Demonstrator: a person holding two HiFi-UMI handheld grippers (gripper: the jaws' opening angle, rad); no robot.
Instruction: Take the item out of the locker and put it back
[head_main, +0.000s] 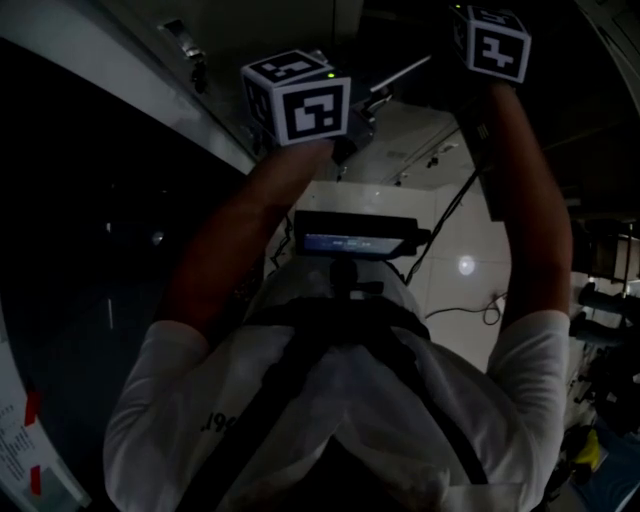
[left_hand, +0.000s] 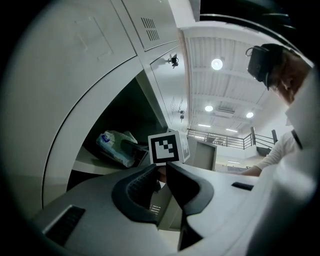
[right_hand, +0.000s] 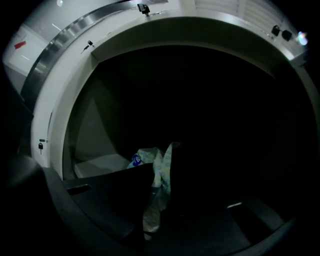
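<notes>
Both gripper views closely face the locker (right_hand: 200, 32); head view looks down.

The head view is coming out very dim, with only the white marker cube (head_main: 297, 98) and a small glare spot on the floor (head_main: 465, 265) standing out. The left gripper view is getting bright, even light from round ceiling lamps (left_hand: 216, 63), which are blowing out to white, while the locker (left_hand: 125, 112) inside is lying in shadow. The right gripper view is sinking almost to black; only the pale packet (right_hand: 155, 170) and the locker's frame are catching light. Both gripper views are bending strongly and darkening at their edges.
</notes>
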